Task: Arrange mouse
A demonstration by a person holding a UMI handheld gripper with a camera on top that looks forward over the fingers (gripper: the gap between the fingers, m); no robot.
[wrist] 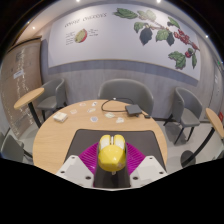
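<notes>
Presently, my position is above a round wooden surface [55, 140] in a seating area, with grey chairs [127, 95] drawn up around it and a wall panel printed with leaves [165, 38] behind.

On the far part of the surface lies a dark mat [122, 113], with a small white item [108, 104] just beyond it and another pale object [61, 116] off to one side; I cannot identify either with certainty.

My gripper [111, 158] is closed on the yellow mouse [111, 152]. Both magenta pads [94, 158] press against its flanks and I see no gap at either side. The mouse points away from me, towards the mat, and appears to be off the surface, though its underside is hidden from me.

Assessment: the step in hand is carriage to the place of arrangement, most probably the dark mat. To do it well, I should keep the clamp steady, hold the mouse level and straight along the fingers, bring it over the mat clear of the white item, lower until it seats, and only then release.
</notes>
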